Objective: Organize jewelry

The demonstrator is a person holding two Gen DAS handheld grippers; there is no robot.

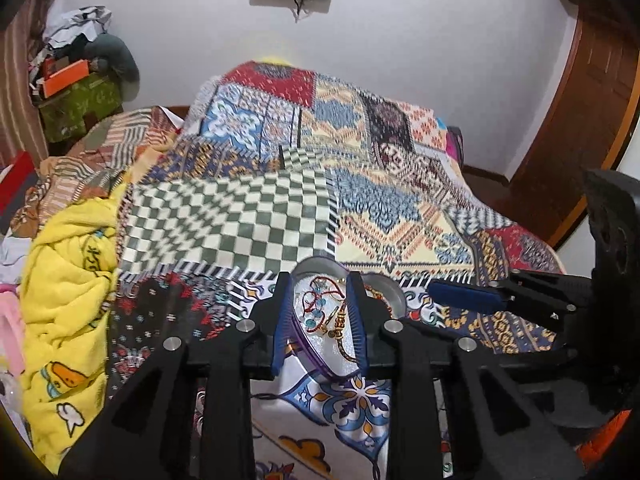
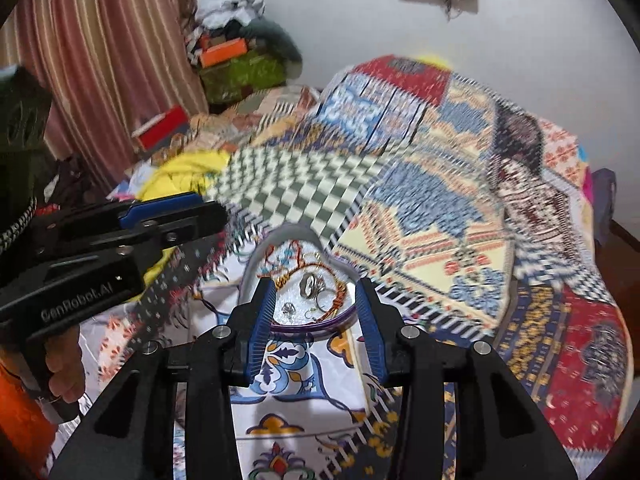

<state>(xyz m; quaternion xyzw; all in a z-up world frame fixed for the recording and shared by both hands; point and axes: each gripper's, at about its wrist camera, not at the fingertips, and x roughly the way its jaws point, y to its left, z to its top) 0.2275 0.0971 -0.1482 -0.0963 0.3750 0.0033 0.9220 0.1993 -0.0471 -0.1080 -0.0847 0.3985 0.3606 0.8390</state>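
A heart-shaped silver jewelry tray with a purple rim [image 1: 320,354] lies on the patchwork bedspread. It holds beaded bracelets [image 1: 320,312], rings [image 2: 310,285] and thin chains. My left gripper [image 1: 320,300] is partly open, its blue pads on either side of the tray; I cannot tell if they touch it. My right gripper [image 2: 316,304] is open, its fingers just before the tray's purple near rim [image 2: 316,326]. The right gripper also shows at the right of the left wrist view [image 1: 472,296], the left gripper at the left of the right wrist view [image 2: 172,210].
The bed is covered by a colourful patchwork bedspread [image 1: 360,184]. A yellow towel [image 1: 68,280] is bunched at its left. Boxes and clothes [image 1: 76,80] are piled by the curtain. A wooden door [image 1: 592,112] stands at the right.
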